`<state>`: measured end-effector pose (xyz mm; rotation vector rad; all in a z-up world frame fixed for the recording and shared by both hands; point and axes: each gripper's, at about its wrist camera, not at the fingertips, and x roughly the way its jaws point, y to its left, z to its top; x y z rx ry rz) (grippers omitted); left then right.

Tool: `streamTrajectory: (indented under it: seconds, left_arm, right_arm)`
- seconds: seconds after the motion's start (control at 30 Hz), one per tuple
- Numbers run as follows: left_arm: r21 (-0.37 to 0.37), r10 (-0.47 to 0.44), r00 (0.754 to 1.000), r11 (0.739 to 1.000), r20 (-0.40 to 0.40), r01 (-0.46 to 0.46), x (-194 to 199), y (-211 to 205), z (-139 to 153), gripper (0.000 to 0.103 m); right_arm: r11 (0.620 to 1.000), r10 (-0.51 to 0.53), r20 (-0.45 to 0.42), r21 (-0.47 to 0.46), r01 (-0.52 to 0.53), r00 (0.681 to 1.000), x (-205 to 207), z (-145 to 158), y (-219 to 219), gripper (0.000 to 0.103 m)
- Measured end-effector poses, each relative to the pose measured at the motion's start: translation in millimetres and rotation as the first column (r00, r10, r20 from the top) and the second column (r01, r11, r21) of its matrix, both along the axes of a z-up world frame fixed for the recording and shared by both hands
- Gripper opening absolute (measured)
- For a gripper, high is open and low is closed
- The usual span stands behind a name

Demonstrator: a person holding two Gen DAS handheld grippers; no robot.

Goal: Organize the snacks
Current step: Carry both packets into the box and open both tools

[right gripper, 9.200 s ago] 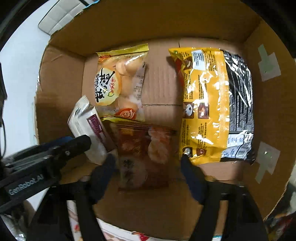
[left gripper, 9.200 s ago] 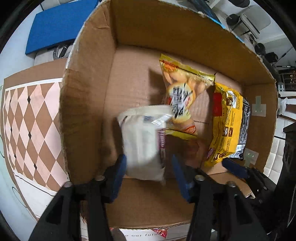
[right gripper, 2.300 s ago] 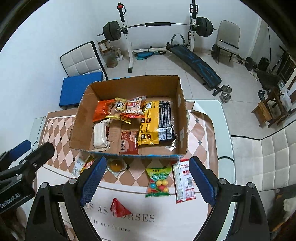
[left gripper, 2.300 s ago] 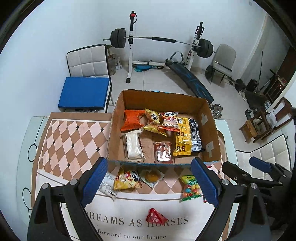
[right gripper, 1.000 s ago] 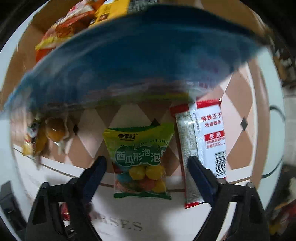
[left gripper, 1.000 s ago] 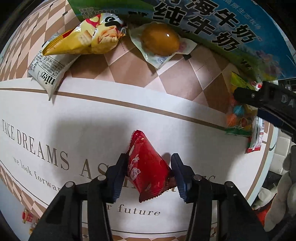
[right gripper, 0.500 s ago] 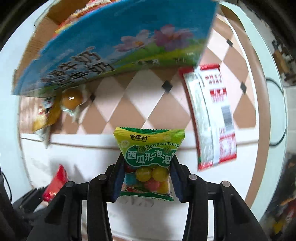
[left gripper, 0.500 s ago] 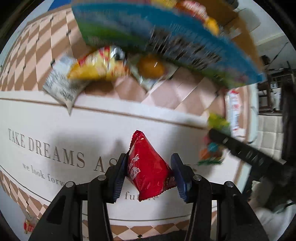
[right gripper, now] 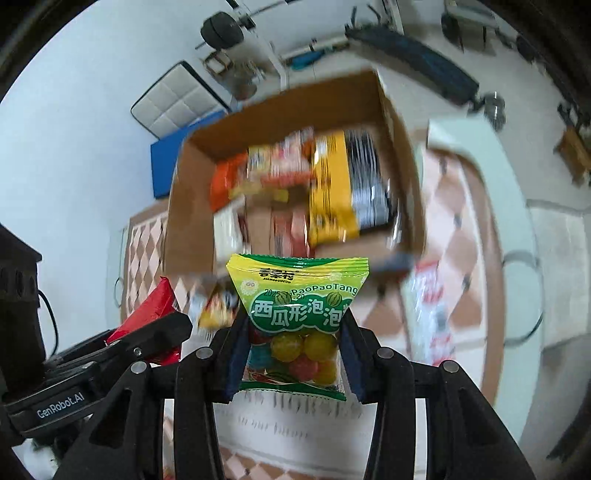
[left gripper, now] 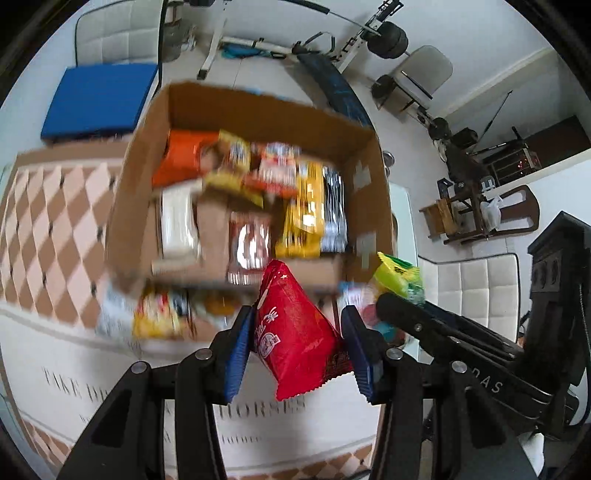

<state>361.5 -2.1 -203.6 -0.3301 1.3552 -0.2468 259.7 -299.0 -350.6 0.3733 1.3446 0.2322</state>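
**Both grippers loaded above the desk**

Home gym room: barbell rack (left gripper: 258, 22), weight bench, white padded chairs, blue cushion (left gripper: 98, 98). Below, a desk (left gripper: 48, 229) under a brown-and-cream diamond cloth with a white band printed "TAKE DREAMS AS HORSES", partly blurred.

Open cardboard box (left gripper: 255, 110) on the desk, holding an orange packet (left gripper: 181, 155), a white packet (left gripper: 177, 225), a yellow-and-black packet (left gripper: 314, 210) and other blurred packets. More snacks lying on the cloth just in front of the box, print unreadable.

Left gripper (left gripper: 299, 347): jaws pinching a red triangular packet (left gripper: 295, 332) with white Chinese characters, raised off the cloth, in front of the box's near wall.

Right gripper (right gripper: 290, 354): jaws pinching a green-and-yellow candy bag (right gripper: 295, 317), marked "PaoPaoTang" and "西瓜形泡泡", coloured balls visible through its clear window, held upright in front of the box. "GenRobot.AI" readable on the left gripper body in the right wrist view.
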Motion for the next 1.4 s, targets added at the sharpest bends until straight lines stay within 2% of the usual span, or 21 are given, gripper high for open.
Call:
streamTrajectory:
  seconds: [0.1, 0.27, 0.37, 0.6, 0.7, 0.73, 0.77, 0.8, 0.83, 0.87, 0.9, 1.17, 1.4]
  left_arm:
    - [0.025, -0.007, 1.000, 1.000, -0.013, 0.008, 36, -1, -5, 0.046]
    - [0.055, -0.011, 0.996, 0.998, -0.094, 0.016, 87, 5, -37, 0.046]
    - [0.085, -0.025, 0.990, 0.996, -0.137, 0.037, 108, 4, -60, 0.046]
    - [0.145, -0.039, 0.971, 0.987, -0.235, 0.075, 121, 6, -106, 0.046]
    - [0.163, -0.037, 0.958, 0.983, -0.285, 0.087, 119, 7, -122, 0.048]
    - [0.167, -0.036, 0.954, 0.982, -0.297, 0.089, 118, 8, -126, 0.049]
    - [0.175, -0.033, 0.950, 0.980, -0.310, 0.092, 118, 9, -130, 0.054]
    - [0.174, -0.029, 0.950, 0.981, -0.312, 0.087, 118, 10, -132, 0.066]
    - [0.177, -0.025, 0.951, 0.981, -0.307, 0.083, 117, 11, -133, 0.074]
    - [0.182, -0.026, 0.954, 0.980, -0.298, 0.084, 117, 12, -132, 0.086]
    - [0.185, -0.025, 0.957, 0.979, -0.289, 0.081, 116, 13, -130, 0.089]
    - [0.211, -0.028, 0.970, 0.974, -0.243, 0.081, 104, 23, -109, 0.089]
    - [0.267, -0.019, 0.983, 0.961, -0.181, 0.067, 83, 23, -85, 0.089]
  right_arm:
    - [0.999, -0.001, 0.000, -0.053, 0.001, 1.000, 41, 3, -12, 0.047]
    - [0.993, -0.009, -0.044, -0.117, 0.003, 0.999, 91, -25, -15, 0.047]
    - [0.988, -0.006, -0.075, -0.155, -0.005, 0.997, 106, -46, -13, 0.047]
    - [0.983, -0.001, -0.162, -0.179, -0.028, 0.987, 118, -92, -12, 0.047]
    - [0.986, 0.002, -0.237, -0.162, -0.042, 0.972, 121, -113, -12, 0.049]
    - [0.986, 0.001, -0.260, -0.159, -0.044, 0.966, 122, -119, -13, 0.056]
    - [0.985, 0.003, -0.276, -0.165, -0.051, 0.961, 122, -123, -13, 0.079]
    - [0.982, 0.005, -0.279, -0.179, -0.057, 0.960, 123, -123, -12, 0.085]
    - [0.984, 0.018, -0.272, -0.166, -0.065, 0.962, 122, -122, -10, 0.088]
    - [0.980, 0.027, -0.271, -0.181, -0.079, 0.962, 122, -121, -7, 0.090]
    - [0.977, 0.033, -0.265, -0.196, -0.088, 0.964, 122, -119, -4, 0.090]
    - [0.962, 0.051, -0.238, -0.250, -0.111, 0.970, 122, -105, 5, 0.092]
    - [0.957, 0.061, -0.217, -0.265, -0.119, 0.974, 116, -89, 12, 0.093]
